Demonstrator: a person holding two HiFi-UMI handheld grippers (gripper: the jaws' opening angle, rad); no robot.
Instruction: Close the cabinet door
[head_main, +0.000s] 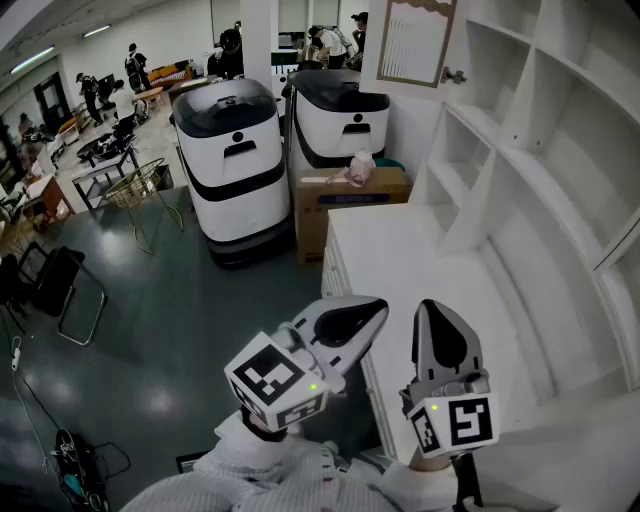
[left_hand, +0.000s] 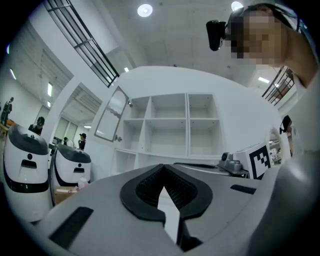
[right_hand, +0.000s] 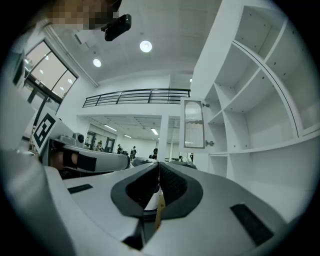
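Left gripper (head_main: 377, 309): hand-held, close to level with the tip slightly raised, angled toward its partner. Jaws together, nothing between them.

Right gripper (head_main: 431, 311): just beside the left, close to level, pointing ahead over the white countertop (head_main: 430, 250). Jaws together, nothing gripped.

White-framed cabinet door with ribbed glass panel (head_main: 415, 40): well ahead of and above both grippers, apart from them. Stands swung open beside the white open-shelf cabinet (head_main: 560, 150). Long axis upright, panel facing the grippers, knob (head_main: 455, 75) at its lower right.
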